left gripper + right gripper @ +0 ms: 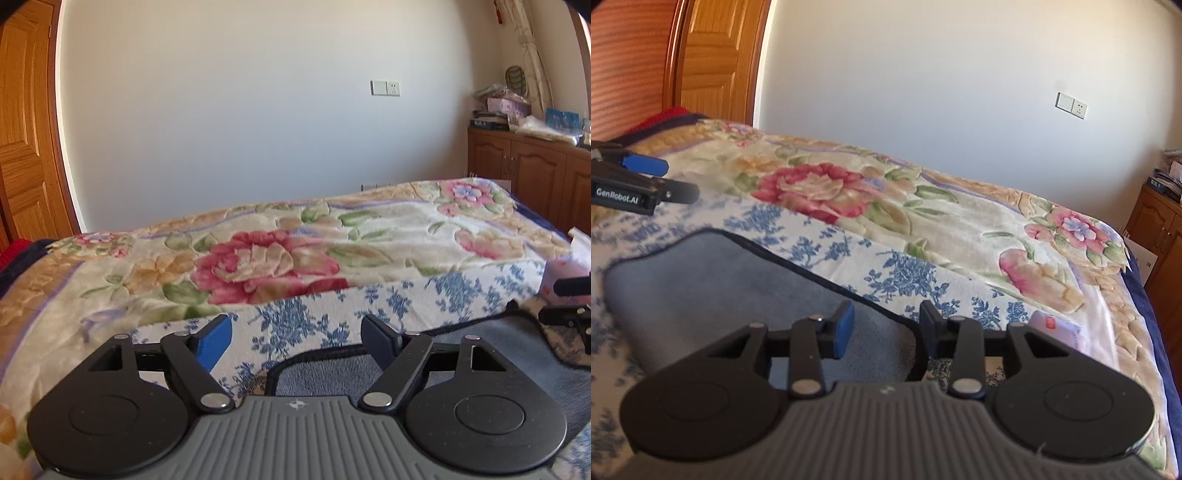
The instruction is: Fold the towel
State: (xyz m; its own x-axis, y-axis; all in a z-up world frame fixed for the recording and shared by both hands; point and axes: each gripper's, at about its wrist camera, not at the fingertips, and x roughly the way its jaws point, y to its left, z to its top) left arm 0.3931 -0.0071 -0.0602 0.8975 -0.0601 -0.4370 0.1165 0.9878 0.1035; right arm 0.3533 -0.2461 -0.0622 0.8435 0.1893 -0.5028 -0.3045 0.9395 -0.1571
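A grey-blue towel (701, 288) with a dark hem lies flat on a white sheet with blue flowers (905, 273) on the bed. In the left wrist view the towel (332, 373) lies under and right of my left gripper (297, 339), which is open and empty over the towel's far left corner. My right gripper (886, 328) is open and empty over the towel's right edge. The left gripper also shows at the left edge of the right wrist view (665, 181), and the right gripper at the right edge of the left wrist view (565, 299).
A floral blanket (258, 258) covers the bed beyond the sheet. A wooden door (26, 129) stands at the left. A wooden cabinet (528, 173) with piled items stands at the right. A pink-white packet (1056, 328) lies near the right gripper.
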